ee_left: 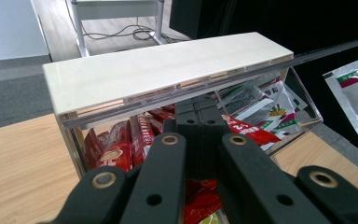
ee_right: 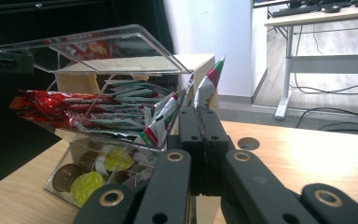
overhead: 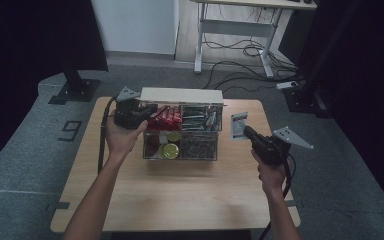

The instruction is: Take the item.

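Observation:
A clear plastic organiser box [overhead: 180, 152] with a pale wooden top [overhead: 182, 95] stands at the back middle of the table. It holds red sachets [overhead: 165, 117], white-green sachets [ee_right: 135, 93] and coffee capsules [overhead: 171, 150]. Its clear lid [ee_right: 98, 46] is raised and level. My left gripper [overhead: 147, 110] is at the box's left rear corner, shut on the lid's edge [ee_left: 121, 109], with its tips [ee_left: 199, 116] over the red sachets [ee_left: 121, 144]. My right gripper [overhead: 245, 131], just right of the box, is shut on a white, green and red sachet [overhead: 239, 124], which stands up from its tips [ee_right: 200, 114].
The wooden table [overhead: 180, 195] has bare room in front of the box, and a round hole [ee_right: 248, 143] in its top near the right gripper. Beyond the table stand a white desk frame [overhead: 240, 30], floor cables [overhead: 250, 50] and a black stand base [overhead: 75, 90].

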A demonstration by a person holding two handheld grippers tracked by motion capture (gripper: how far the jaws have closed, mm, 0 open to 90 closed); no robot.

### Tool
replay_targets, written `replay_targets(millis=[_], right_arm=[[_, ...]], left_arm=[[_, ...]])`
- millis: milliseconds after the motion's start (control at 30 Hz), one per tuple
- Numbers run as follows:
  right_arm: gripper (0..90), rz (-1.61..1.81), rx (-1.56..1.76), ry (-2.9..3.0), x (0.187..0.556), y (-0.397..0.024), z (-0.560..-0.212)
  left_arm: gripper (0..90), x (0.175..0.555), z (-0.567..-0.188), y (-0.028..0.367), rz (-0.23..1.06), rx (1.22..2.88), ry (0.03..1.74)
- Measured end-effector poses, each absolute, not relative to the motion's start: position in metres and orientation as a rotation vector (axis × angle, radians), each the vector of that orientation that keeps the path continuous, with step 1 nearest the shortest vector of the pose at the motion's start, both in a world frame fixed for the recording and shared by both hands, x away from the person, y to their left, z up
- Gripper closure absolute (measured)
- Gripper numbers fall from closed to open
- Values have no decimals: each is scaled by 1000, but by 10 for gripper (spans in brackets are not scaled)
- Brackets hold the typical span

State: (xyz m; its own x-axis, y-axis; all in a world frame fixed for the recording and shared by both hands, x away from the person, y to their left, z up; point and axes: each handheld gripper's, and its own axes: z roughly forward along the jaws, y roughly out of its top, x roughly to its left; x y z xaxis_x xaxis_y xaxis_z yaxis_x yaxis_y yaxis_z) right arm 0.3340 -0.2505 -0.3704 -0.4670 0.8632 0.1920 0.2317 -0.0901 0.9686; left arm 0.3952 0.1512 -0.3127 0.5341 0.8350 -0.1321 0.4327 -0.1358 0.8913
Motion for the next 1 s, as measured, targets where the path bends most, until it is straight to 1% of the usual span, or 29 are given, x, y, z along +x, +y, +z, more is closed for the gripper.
replay_targets(millis=[500,1000], right_arm=[[895,1567,1251,1664,331,-271,-389],[895,1545,1296,1669,330,-279,-407]], left_arm=[[900,395,-313,151,496,1762,1062],[900,395,-313,151,496,1763,1062]])
